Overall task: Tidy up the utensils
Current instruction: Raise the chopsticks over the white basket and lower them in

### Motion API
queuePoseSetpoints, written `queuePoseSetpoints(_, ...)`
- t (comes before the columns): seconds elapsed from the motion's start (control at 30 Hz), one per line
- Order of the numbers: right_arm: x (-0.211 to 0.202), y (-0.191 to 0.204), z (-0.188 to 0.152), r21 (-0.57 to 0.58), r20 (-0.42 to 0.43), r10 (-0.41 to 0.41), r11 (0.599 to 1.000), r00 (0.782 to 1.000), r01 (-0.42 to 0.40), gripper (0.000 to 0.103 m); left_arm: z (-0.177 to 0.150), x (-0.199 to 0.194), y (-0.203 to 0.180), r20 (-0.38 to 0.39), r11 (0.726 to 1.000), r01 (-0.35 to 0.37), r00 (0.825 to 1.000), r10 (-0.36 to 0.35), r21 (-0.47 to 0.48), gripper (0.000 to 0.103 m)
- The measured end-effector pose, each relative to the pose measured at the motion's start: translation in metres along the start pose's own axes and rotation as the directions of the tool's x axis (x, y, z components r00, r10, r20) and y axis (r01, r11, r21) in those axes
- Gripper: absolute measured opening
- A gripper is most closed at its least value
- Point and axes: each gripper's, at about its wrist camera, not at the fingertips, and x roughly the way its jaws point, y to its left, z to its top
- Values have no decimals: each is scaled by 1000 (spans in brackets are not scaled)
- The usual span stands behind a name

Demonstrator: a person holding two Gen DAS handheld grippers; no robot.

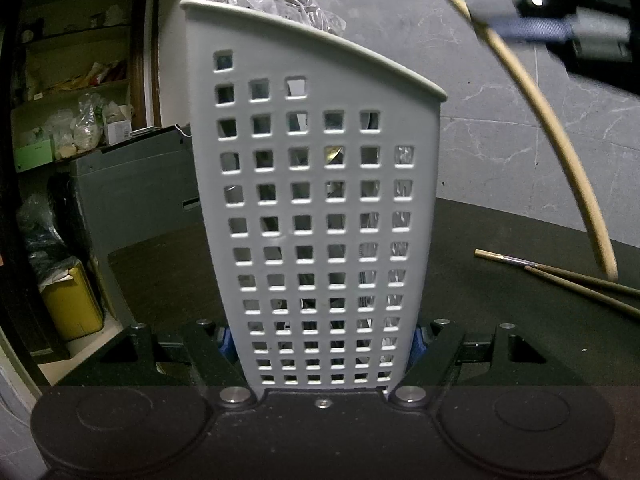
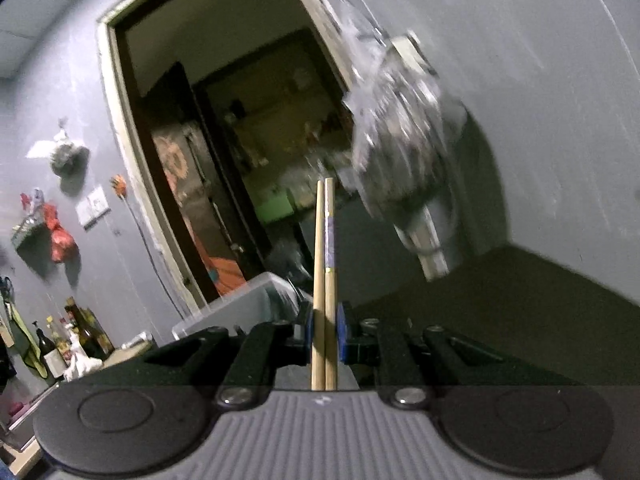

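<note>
1. The left tool (image 1: 320, 344) is clamped on the base of the grey perforated utensil holder (image 1: 316, 200), blue pads pressed to both side walls; the holder stands upright on the dark table (image 1: 500, 340), its open rim at the top.
2. The right tool (image 2: 325, 330) is closed on a pair of pale chopsticks (image 2: 325, 264), held side by side, long axis running straight ahead from the tool.
3. In the left view those chopsticks (image 1: 560, 160) hang up and to the right of the holder, well clear of its rim. I judge the coming move turns on this: they must travel left and tip to vertical over the opening.
4. Only the left view shows two more chopsticks on the table (image 1: 580, 280), lying flat to the holder's right, nearer the right tool.
5. The right view is blurred; only it shows the pair's grip between the pads.
</note>
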Motion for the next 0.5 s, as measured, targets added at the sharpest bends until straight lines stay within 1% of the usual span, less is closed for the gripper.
queuePoseSetpoints(0.1, 3, 13, 17, -31, 56, 36, 999, 998, -34, 14, 1, -1, -1, -3, 1000, -1, 1000, 1, -2, 75)
queuePoseSetpoints(0.2, 10, 26, 31, -53, 115, 78, 996, 990, -72, 14, 2, -1, -1, -8, 1000, -3, 1000, 3, -3, 75)
queuePoseSetpoints(0.4, 27, 46, 50, -69, 228, 167, 986, 959, -155, 14, 3, -2, -2, -10, 1000, -3, 1000, 3, -2, 75)
queuePoseSetpoints(0.5, 41, 52, 55, -76, 272, 183, 983, 945, -168, 14, 3, -2, -2, -9, 1000, -3, 1000, 3, -2, 75)
